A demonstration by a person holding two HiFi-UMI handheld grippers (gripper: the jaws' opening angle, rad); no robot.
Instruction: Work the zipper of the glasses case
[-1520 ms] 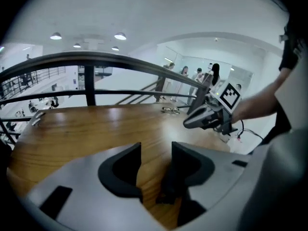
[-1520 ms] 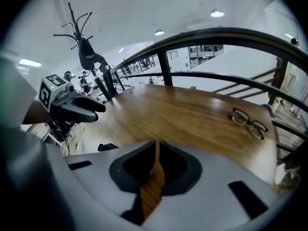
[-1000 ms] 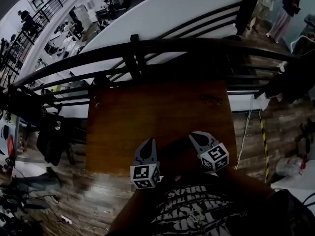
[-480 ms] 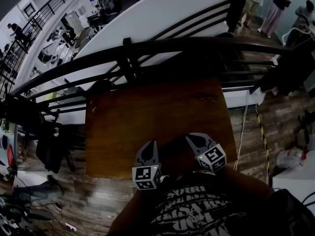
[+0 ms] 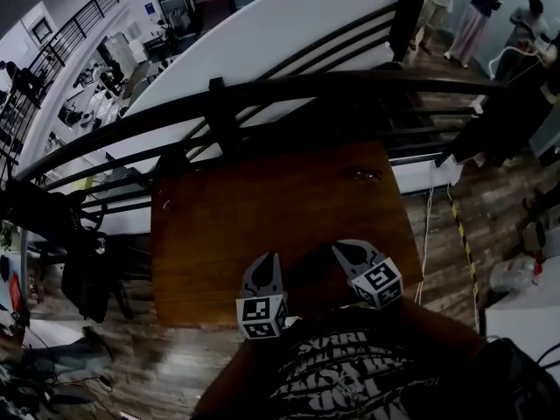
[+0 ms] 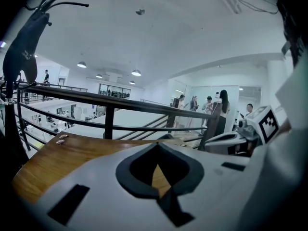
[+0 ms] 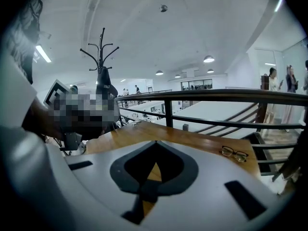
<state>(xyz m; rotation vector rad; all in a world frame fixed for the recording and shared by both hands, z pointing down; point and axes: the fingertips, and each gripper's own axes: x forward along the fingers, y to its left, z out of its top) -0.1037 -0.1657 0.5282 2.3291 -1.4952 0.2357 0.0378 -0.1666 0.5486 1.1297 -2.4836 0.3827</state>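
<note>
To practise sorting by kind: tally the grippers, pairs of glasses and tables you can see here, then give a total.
Grippers: 2, the left gripper and the right gripper, both shut and empty
Pair of glasses: 1, at the table's far right corner
Wooden table: 1
Total: 4

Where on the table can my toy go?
The middle of the table is bare, between the glasses at the far right corner and a small thing at the far left edge. The near edge is crowded: left gripper, right gripper, a dark thing between.
</note>
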